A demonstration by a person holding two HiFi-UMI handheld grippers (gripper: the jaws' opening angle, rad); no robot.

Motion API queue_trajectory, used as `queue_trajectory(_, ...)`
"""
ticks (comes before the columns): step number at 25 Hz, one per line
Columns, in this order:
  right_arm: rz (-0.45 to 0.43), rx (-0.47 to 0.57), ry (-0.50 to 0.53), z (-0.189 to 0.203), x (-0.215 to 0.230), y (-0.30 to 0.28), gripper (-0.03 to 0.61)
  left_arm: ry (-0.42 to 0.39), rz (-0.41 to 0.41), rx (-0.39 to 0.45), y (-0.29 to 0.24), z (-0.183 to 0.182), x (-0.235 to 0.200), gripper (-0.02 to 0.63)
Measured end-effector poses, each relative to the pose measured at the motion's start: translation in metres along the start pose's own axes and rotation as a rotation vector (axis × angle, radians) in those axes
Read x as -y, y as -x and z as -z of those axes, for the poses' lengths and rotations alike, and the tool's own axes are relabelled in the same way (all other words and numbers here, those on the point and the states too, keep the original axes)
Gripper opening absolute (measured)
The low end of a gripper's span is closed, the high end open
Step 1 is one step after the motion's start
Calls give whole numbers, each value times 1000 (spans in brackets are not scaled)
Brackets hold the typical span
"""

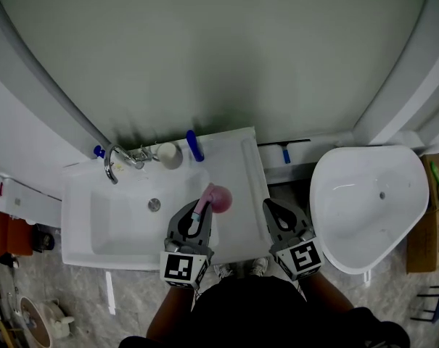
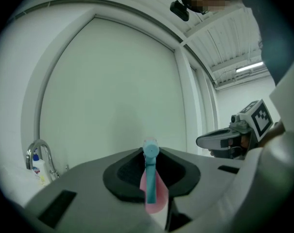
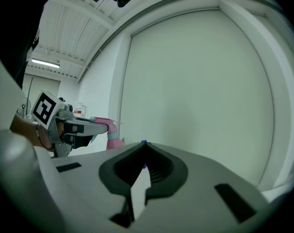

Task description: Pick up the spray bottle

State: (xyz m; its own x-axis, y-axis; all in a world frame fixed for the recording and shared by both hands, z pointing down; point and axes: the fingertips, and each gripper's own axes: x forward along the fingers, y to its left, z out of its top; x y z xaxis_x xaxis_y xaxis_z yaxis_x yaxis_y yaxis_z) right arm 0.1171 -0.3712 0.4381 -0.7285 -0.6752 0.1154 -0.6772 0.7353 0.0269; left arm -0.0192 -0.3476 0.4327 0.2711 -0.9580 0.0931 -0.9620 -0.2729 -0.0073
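- Spray bottle: pink body with a teal spray head. It sits near the middle of the scene, above the right part of the sink, and is carried at its head end.
- Left gripper: jaws pinch the teal head of the spray bottle, with the pink body hanging on the far side of the jaws. The tool points about level toward the far wall.
- Right gripper: jaws are pressed together with nothing between them. It is held just right of the sink's edge, well apart from the bottle.
- Sink: white, left of centre, with the drain in its basin.
- Faucet: chrome, at the far left rim of the sink. A small blue-capped bottle stands just beside it.
- Round white pot and blue handle: both on the far rim, with no tool near them.
- White bowl: right of the sink, well apart from both tools.
- Step in hand, as judged: the grab looks made and the bottle appears clear of the sink top, so this is the lifting part of the pick-up.
- Next move, as judged: keep the pinch firm, since the hold is on the narrow head and the body may swing. Bring the bottle to a steady carry. The right tool has no part to play unless the bottle needs steadying.
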Motion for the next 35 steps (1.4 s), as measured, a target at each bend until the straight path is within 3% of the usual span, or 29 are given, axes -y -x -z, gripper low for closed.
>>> queue_trajectory(13,-58,115,21,-50,-19,-12,-3,-17,-97,77,26,-45,-18,61)
queue_trajectory(19,-75,123,82,-49,-22,-17,-3,-22,-115,95,29,-48,-21,61)
queue_trajectory(35,-62,100,104,-43,-18,-22,-3,-13,-96,69,21,-38,-17,61)
